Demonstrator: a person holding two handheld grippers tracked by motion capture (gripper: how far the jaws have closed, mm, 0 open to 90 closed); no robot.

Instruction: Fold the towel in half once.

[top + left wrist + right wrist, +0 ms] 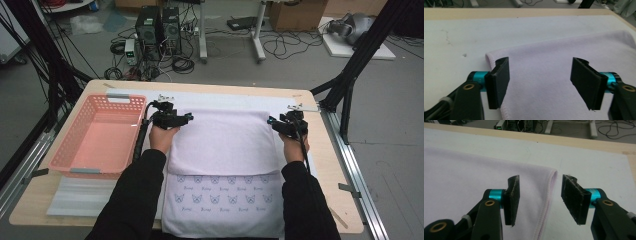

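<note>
A pale lilac towel (222,145) lies folded on the table, its far part doubled over a near part printed with small blue emblems. My left gripper (189,118) hovers open over the towel's far left corner (492,56), one jaw just outside the hem, the other over the cloth. My right gripper (270,121) is open too, jaws straddling the towel's right hem near the far right corner (552,173). Nothing is held between either pair of jaws. In both gripper views (540,83) (540,201) the cloth lies flat below the jaws.
A pink plastic basket (82,150) stands on the table's left side. A white foam sheet (80,197) covers the wooden tabletop (330,160) under the towel. Black frame struts rise at both sides; computers and cables lie on the floor beyond.
</note>
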